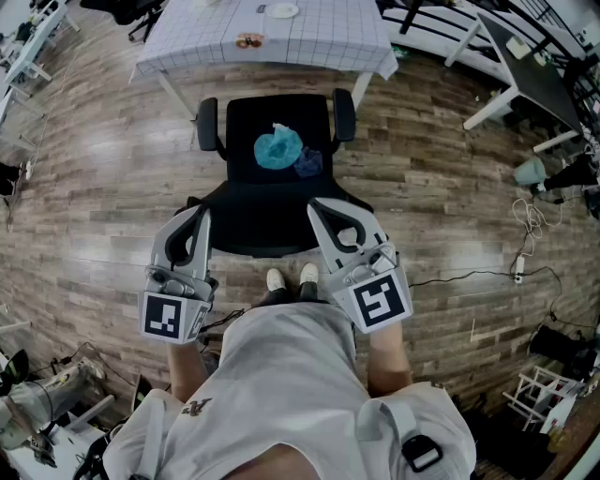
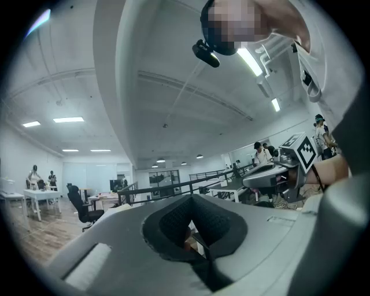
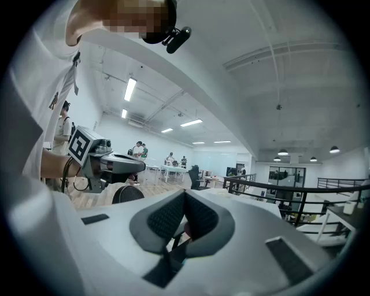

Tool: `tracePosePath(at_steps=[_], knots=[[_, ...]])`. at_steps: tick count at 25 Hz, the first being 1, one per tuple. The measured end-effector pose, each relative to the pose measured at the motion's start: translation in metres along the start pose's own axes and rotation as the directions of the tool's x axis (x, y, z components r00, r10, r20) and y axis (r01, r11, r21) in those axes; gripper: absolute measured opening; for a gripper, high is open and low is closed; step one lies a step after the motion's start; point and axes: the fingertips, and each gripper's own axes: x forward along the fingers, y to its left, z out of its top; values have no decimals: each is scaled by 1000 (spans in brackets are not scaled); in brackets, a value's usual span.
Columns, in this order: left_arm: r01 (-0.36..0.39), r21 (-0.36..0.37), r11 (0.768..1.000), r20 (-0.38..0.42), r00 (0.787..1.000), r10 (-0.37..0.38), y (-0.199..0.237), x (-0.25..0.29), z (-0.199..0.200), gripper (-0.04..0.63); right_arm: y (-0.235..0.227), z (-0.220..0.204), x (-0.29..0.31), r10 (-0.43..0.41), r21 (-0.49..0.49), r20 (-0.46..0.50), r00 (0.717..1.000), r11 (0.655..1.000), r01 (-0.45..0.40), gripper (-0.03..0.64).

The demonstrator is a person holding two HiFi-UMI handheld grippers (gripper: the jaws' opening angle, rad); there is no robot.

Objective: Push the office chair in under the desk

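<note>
A black office chair (image 1: 246, 141) stands in front of me, its seat facing a desk under a white checked cloth (image 1: 187, 37). A teal cloth (image 1: 278, 148) and a dark blue item (image 1: 308, 163) lie on the seat. The chair's backrest (image 1: 267, 225) is nearest me. My left gripper (image 1: 200, 214) hangs over the backrest's left end and my right gripper (image 1: 319, 208) over its right end. I cannot tell whether either touches it. Both are shut with nothing between the pads, as the left gripper view (image 2: 193, 199) and right gripper view (image 3: 185, 196) show.
A white plate (image 1: 283, 10) and a small item (image 1: 248, 41) lie on the desk. Other desks (image 1: 534, 66) stand at the back right. Cables (image 1: 530, 220) and a power strip (image 1: 518, 267) lie on the wooden floor to the right. My shoes (image 1: 289, 278) are just behind the chair.
</note>
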Motion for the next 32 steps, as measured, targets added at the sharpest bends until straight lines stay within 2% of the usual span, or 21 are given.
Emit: tracePosePath(at_steps=[11, 16, 20, 22, 25, 26, 30, 31, 32], knots=[[-2, 12, 1000, -2, 1000, 2, -2, 0, -2, 3, -2, -1, -1, 1, -6, 10, 1000, 1000, -1, 5], [15, 7, 1000, 35, 999, -15, -3, -4, 3, 5, -6, 2, -6, 1, -6, 29, 1000, 1000, -1, 5], [24, 46, 999, 33, 999, -25, 1, -10, 5, 66, -7, 3, -11, 10, -18, 21, 1000, 1000, -10, 15], [44, 85, 995, 25, 999, -46, 1, -10, 6, 101, -7, 3, -12, 26, -31, 16, 1000, 999, -25, 67], [83, 132, 988, -2, 997, -83, -3, -11, 3, 138, -6, 3, -13, 56, -68, 5, 998, 996, -56, 85], [99, 145, 985, -10, 995, -98, -5, -11, 2, 158, -5, 2, -13, 69, -76, -2, 998, 995, -69, 130], [167, 203, 965, -50, 986, -160, -16, -13, -1, 227, 0, 0, -14, 105, -108, -12, 994, 989, -105, 157], [182, 214, 960, -62, 983, -173, -19, -14, -2, 242, 2, 1, -14, 120, -128, -8, 993, 985, -120, 199], [196, 224, 955, -74, 980, -184, -21, -14, -3, 256, 4, 2, -15, 133, -143, -8, 991, 981, -133, 207]])
